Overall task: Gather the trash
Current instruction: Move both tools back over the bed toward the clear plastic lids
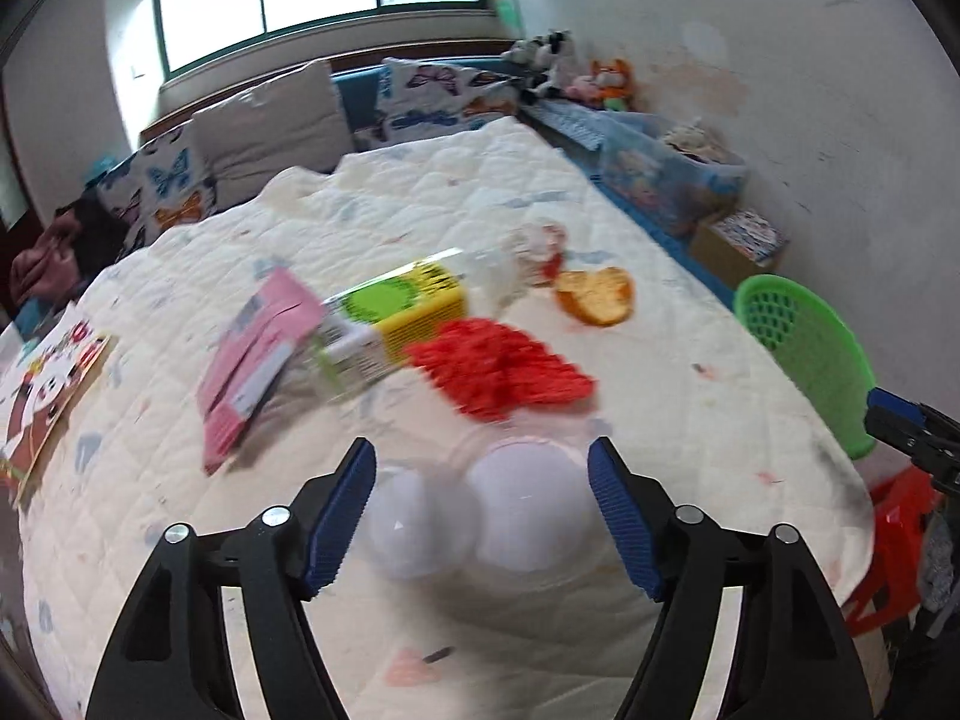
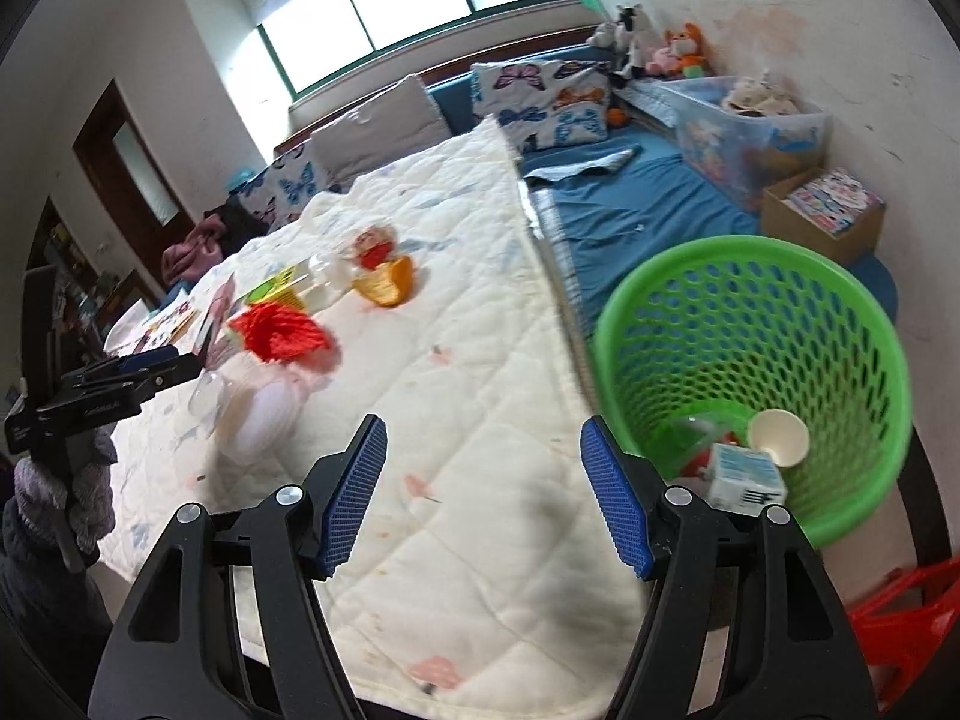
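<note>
Both tongs spread wide, left tongs straddling a clear plastic container, right tongs beside green basket.

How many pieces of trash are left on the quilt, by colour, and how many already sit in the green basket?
On the quilt:
Clear/white plastic container: 1
Red foam net: 1
Orange peel: 1
Yellow-green carton: 1
Pink packet: 1
Clear bottle with red label: 1
In the green basket:
Paper cup: 1
White-blue carton: 1
Other pieces there: cannot tell
Total: 8
</note>
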Demonstrator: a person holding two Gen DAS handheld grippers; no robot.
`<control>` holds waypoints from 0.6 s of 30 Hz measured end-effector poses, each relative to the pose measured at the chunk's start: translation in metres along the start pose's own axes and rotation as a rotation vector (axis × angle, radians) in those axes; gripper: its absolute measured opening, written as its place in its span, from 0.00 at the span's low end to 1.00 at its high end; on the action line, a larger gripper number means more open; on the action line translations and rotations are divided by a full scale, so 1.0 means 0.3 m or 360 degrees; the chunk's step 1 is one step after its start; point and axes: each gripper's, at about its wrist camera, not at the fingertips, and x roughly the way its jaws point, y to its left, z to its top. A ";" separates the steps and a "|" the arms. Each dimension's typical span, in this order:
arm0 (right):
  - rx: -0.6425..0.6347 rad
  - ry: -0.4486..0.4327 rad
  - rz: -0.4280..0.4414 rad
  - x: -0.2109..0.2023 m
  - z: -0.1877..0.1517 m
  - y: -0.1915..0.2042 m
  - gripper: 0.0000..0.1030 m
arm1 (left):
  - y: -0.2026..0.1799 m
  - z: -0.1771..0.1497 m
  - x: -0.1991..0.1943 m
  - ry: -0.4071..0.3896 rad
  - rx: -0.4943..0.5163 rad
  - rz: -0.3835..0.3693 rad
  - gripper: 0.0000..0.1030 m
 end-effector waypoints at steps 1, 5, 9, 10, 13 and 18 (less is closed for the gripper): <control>-0.0011 0.0007 0.0008 0.008 0.000 0.014 0.66 | 0.020 -0.008 0.002 0.0007 -0.0018 0.0007 0.70; -0.0057 0.0041 0.0047 0.047 0.002 0.075 0.67 | 0.099 -0.048 0.032 0.0058 -0.0092 0.0027 0.73; -0.0104 0.0083 0.0089 0.087 -0.005 0.140 0.68 | 0.156 -0.085 0.071 0.0112 -0.0180 -0.0017 0.73; -0.0120 0.0093 0.0098 0.096 -0.006 0.158 0.69 | 0.160 -0.086 0.079 0.0118 -0.0189 -0.0021 0.73; -0.0153 0.0119 0.0124 0.120 -0.012 0.199 0.73 | 0.174 -0.105 0.099 0.0136 -0.0211 -0.0045 0.73; -0.0212 0.0158 0.0149 0.162 -0.023 0.261 0.74 | 0.186 -0.114 0.124 0.0139 -0.0223 -0.0081 0.69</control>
